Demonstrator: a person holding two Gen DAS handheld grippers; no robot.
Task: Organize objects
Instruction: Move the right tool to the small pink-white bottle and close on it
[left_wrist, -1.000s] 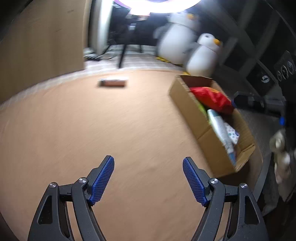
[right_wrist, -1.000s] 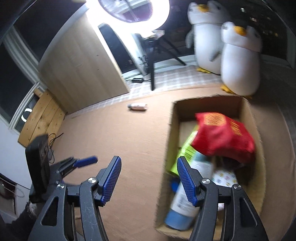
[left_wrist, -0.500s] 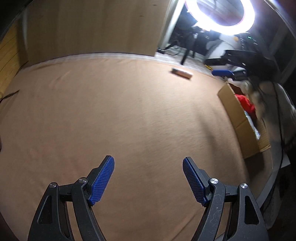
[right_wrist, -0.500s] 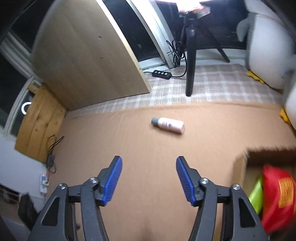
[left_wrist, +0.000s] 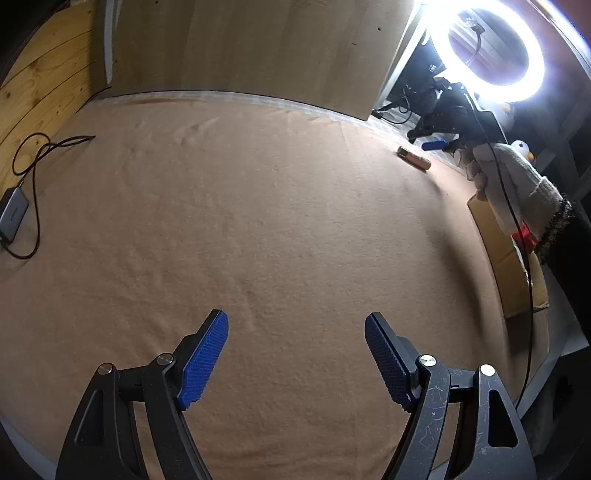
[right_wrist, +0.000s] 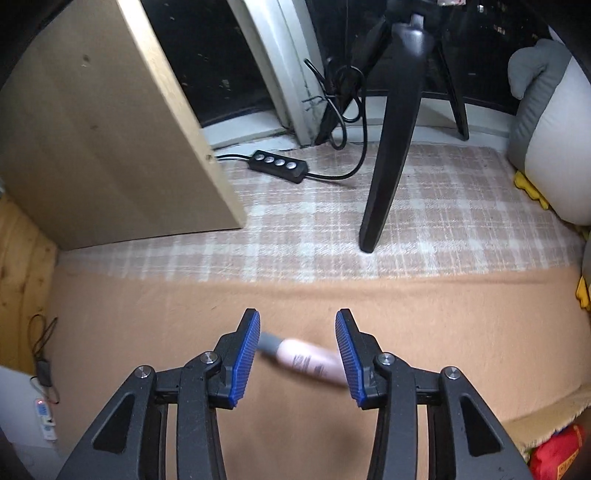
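Since half a second ago the right hand-held gripper (right_wrist: 298, 356) has closed in on the bottle (right_wrist: 306, 360): then it lay well ahead on the cloth, now it sits between the blue pads (right_wrist: 245, 356). Jaws spread, narrower than before; contact with either pad cannot be told, as the bottle is blurred.

Bottle: small, pale pink body with dark print, grey cap pointing toward the left pad. Lies on its side, slanted, on the tan blanket (right_wrist: 147, 332) covering the surface.

Left hand-held gripper (left_wrist: 296, 356) spread wide, holding nothing, over bare blanket. Its view has swung left; it shows the right hand (left_wrist: 517, 184) in a white glove reaching to the bottle (left_wrist: 414, 160) at the far right.

Edges: blanket ends just beyond the bottle at a plaid cloth (right_wrist: 443, 221), where a tripod leg (right_wrist: 388, 147) stands. Wooden panel (right_wrist: 92, 129) at far left. Cardboard box (left_wrist: 506, 258) along the right edge, red packet (right_wrist: 557, 456) inside. Wide open blanket left of the bottle; a cable and adapter (left_wrist: 13, 212) at the far left edge.
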